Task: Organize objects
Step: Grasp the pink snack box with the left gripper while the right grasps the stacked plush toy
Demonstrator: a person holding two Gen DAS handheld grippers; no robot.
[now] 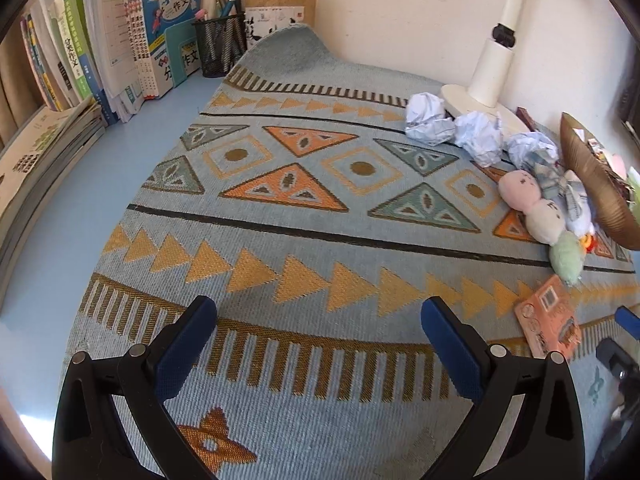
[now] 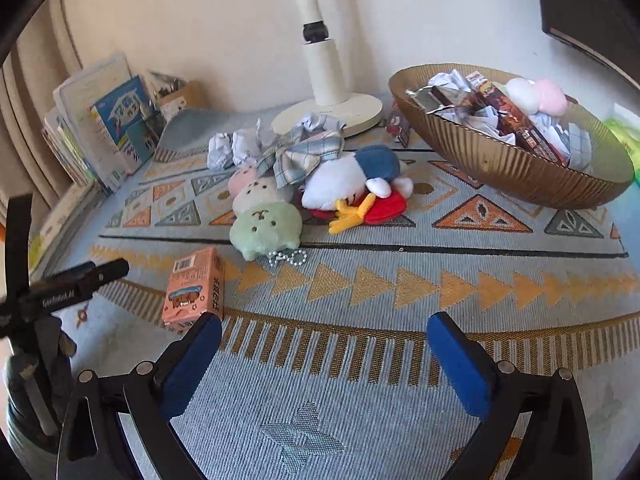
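Note:
My right gripper (image 2: 324, 332) stands wide open low over the patterned mat (image 2: 360, 400), with nothing between its fingers. An orange card box (image 2: 194, 288) lies flat on the mat just beyond its left fingertip (image 2: 200, 344). Past it lie a pink, cream and green plush string (image 2: 260, 212), a white duck plush (image 2: 348, 188), a plaid bow (image 2: 300, 152) and crumpled paper balls (image 2: 230, 148). The ribbed gold bowl (image 2: 500, 164) at the right holds paper, boxes and a plush. My left gripper (image 1: 320, 320) is open and empty over bare mat; the orange box (image 1: 548, 320) lies to its right.
A white lamp base (image 2: 328, 114) stands against the back wall. Books (image 1: 120, 40) and a mesh pen holder (image 1: 220, 44) line the far left. A raised fold of the mat (image 1: 288, 40) leans on them. The other hand-held tool (image 2: 60, 292) sits at the left.

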